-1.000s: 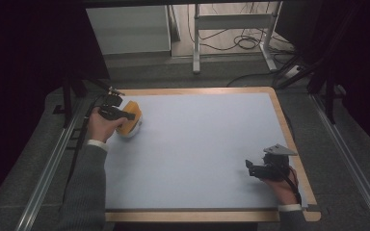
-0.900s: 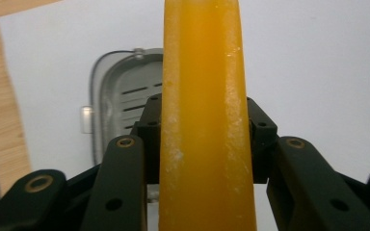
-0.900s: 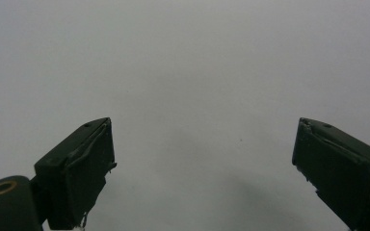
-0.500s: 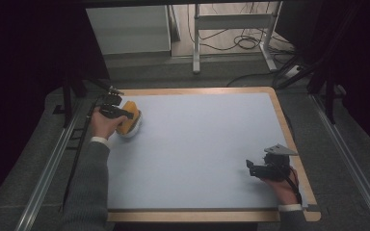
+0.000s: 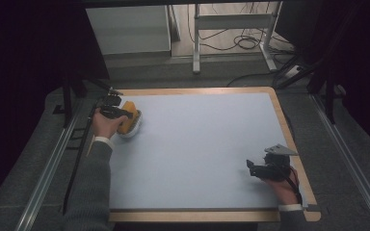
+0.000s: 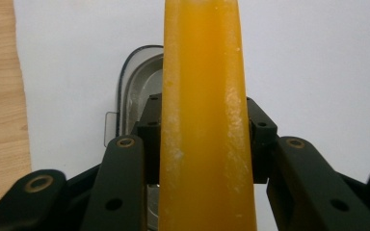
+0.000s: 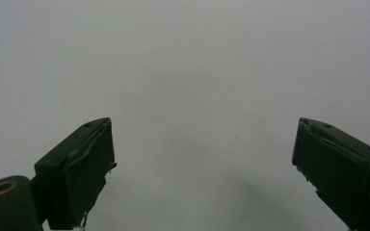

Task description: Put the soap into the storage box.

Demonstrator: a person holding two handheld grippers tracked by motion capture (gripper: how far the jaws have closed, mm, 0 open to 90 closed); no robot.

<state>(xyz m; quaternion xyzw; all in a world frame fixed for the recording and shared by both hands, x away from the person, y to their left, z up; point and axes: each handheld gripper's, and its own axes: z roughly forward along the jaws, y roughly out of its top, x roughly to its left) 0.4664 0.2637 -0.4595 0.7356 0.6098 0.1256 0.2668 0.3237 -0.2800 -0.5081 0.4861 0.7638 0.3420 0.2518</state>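
At the far left corner of the desk [image 5: 207, 144], the left gripper [image 5: 114, 113] grasps an orange slab-like object [image 5: 128, 122], its fingers [image 6: 125, 183] clenched against the object's two broad faces. In the left gripper view the orange object [image 6: 204, 120] stands between the black fingers and runs from the bottom edge of the frame to the top, its surface lightly speckled with pale marks. Directly beneath and behind it sits a shallow container [image 6: 137, 86] with a dark rim and a greyish inside, resting on the pale desk surface close to the wooden border [image 6: 0, 96]. From the high view the object is over this white container [image 5: 132, 130], though whether the two touch cannot be told. The right gripper [image 5: 265, 171] is well apart from them, near the right front corner of the desk, held low over bare surface. Its fingers [image 7: 82, 168] are released and spread wide, with nothing between them but the plain pale desk [image 7: 197, 96].
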